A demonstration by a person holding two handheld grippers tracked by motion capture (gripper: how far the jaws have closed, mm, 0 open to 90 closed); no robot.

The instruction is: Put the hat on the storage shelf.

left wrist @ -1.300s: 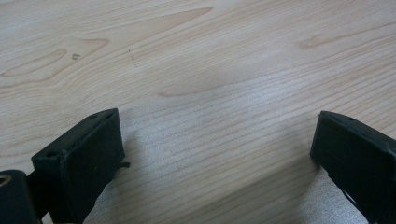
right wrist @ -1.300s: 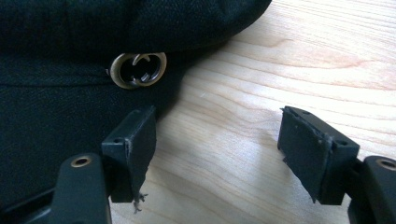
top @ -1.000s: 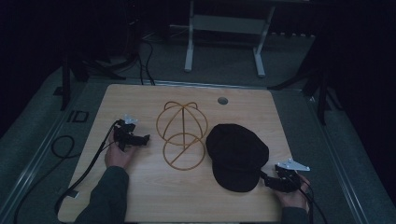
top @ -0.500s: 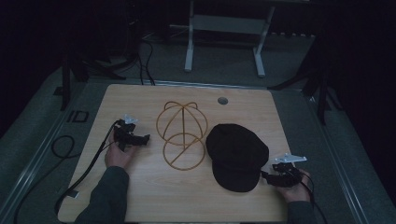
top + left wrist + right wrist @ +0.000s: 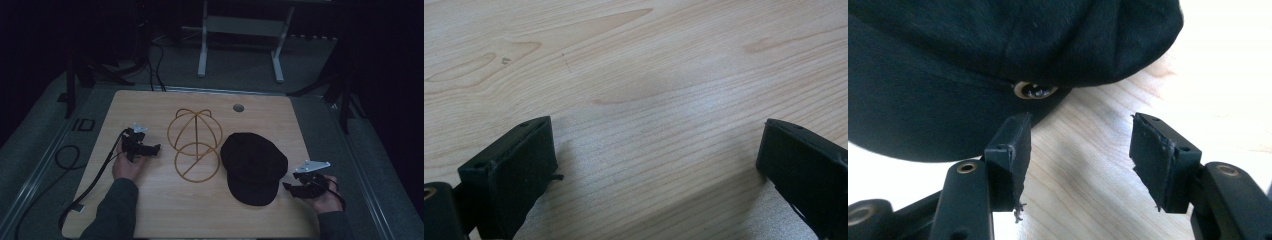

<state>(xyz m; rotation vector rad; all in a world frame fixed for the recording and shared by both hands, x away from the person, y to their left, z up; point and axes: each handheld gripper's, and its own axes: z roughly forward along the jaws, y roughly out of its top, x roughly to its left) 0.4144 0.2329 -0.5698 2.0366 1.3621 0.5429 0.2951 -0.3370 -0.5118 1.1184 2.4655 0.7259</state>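
Probably best to slide the right claw (image 5: 1075,160), jaws parted and empty, low along the wood surface (image 5: 150,210) under the black cap (image 5: 254,166) brim near its button, lying right of the wire stand (image 5: 194,144), while left claw (image 5: 654,175) waits wide-open, empty.

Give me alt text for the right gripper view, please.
The right gripper, jaws open and empty, points at the edge of a black cap lying on a light wooden table. A small brass-coloured button shows at the cap's brim seam.
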